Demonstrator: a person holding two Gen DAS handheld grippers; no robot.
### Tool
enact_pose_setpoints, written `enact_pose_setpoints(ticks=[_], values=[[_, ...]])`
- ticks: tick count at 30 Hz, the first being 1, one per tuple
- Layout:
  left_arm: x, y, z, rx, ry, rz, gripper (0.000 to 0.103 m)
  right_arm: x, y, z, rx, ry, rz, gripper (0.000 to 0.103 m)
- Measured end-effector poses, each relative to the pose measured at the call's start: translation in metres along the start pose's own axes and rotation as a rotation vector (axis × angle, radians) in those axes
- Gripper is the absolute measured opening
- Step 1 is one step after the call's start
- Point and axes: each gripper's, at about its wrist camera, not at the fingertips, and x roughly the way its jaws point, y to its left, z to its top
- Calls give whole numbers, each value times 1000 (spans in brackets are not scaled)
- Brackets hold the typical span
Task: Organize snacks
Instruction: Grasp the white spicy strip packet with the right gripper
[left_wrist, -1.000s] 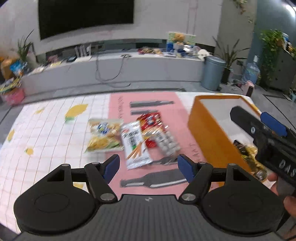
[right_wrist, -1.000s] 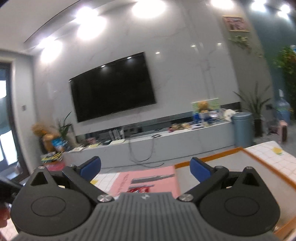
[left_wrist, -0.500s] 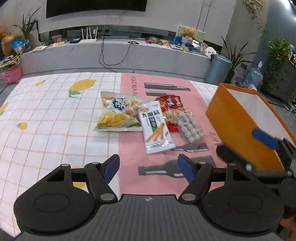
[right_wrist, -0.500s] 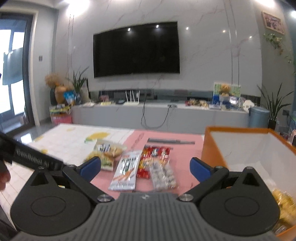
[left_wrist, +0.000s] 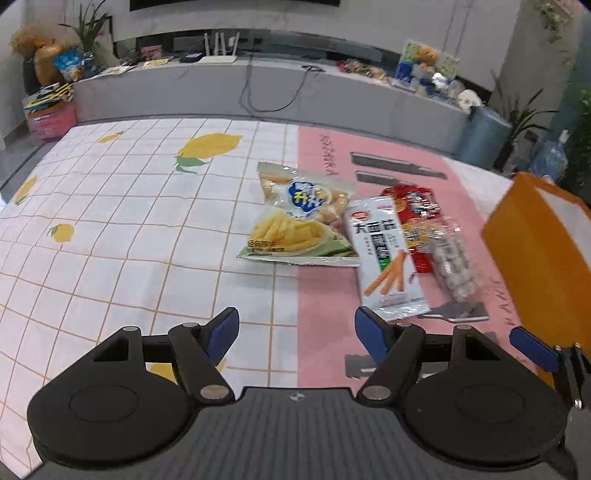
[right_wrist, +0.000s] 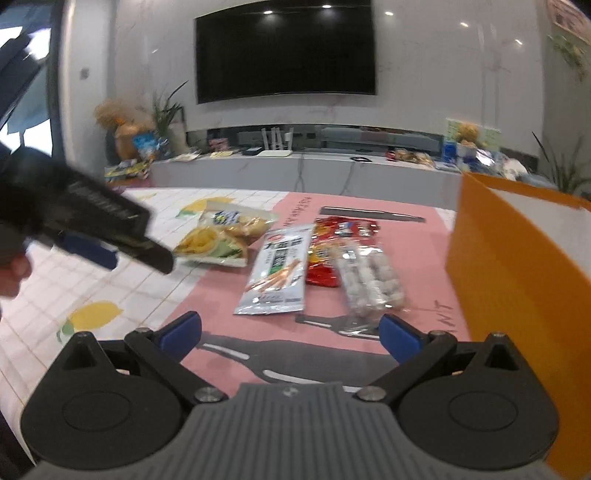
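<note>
Partly cut off: orange box (left_wrist: 535, 251); both tools (left_wrist: 295, 332) (right_wrist: 290, 332) wide, empty.

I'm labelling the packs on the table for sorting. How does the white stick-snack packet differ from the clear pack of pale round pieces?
The white stick-snack packet is opaque and printed with orange sticks; the clear pack of pale round pieces shows its contents. The packet looks flat, the clear pack lumpy. The packet lies nearer the yellow chips bag, the clear pack nearer the orange box. Both lie flat on the pink mat, overlapping the red packet.
</note>
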Motion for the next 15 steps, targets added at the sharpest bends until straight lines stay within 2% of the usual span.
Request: enact_pose_setpoints(ticks=[3, 6, 8, 11, 13, 15], values=[[9, 1, 7, -12, 13, 22, 84, 12, 15, -1, -41, -5, 6, 100], [11, 5, 14, -17, -6, 53, 84, 27, 21, 2, -7, 6, 11, 100], [10, 9, 18, -12, -19, 69, 84, 42, 22, 7, 21, 59, 2, 98], [11, 17, 20, -34, -10, 102, 84, 58, 24, 16, 47, 48, -42, 96], [14, 22, 20, -69, 20, 96, 84, 69, 28, 21, 34, 47, -84, 96], [16, 24, 20, -86, 43, 80, 84, 83, 31, 24, 36, 100, -117, 95]])
